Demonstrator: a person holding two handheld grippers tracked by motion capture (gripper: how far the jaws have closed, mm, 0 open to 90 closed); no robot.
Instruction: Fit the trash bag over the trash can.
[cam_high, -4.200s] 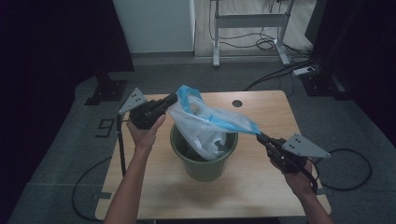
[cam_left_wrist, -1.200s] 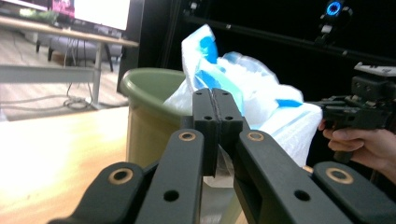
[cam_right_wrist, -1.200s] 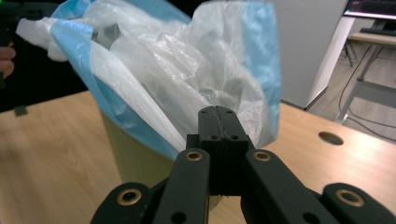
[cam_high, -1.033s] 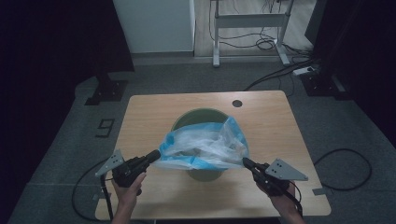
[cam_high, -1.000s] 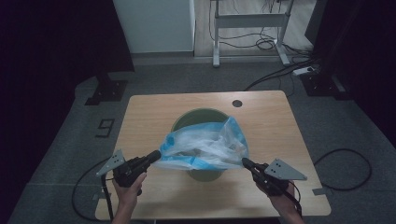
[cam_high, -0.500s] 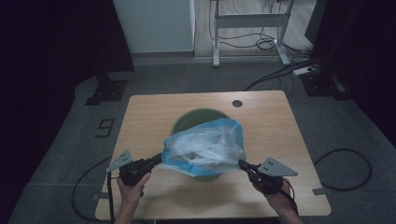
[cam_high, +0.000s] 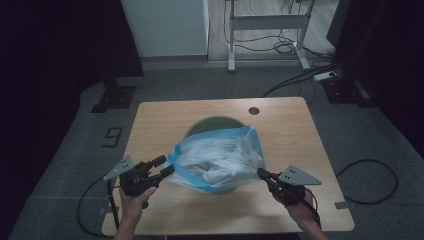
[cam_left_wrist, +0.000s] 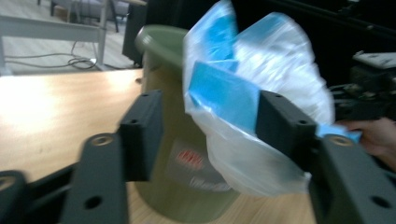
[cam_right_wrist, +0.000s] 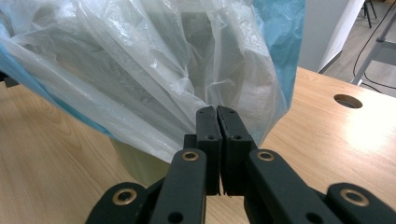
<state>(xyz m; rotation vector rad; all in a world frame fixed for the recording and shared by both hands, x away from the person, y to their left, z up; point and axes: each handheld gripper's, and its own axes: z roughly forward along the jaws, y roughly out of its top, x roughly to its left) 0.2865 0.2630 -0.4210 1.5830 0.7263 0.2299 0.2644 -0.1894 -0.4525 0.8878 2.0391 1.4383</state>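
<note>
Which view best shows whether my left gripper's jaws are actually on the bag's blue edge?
The left gripper view. There the left gripper stands open, the bag's blue band lying against only one jaw. The high view shows that gripper small, jaws apart beside the bag. The right gripper view shows the right gripper shut on the bag.

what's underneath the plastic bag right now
A green bin on the wooden table; the plastic bag covers most of its mouth, so its inside is hidden.
</note>
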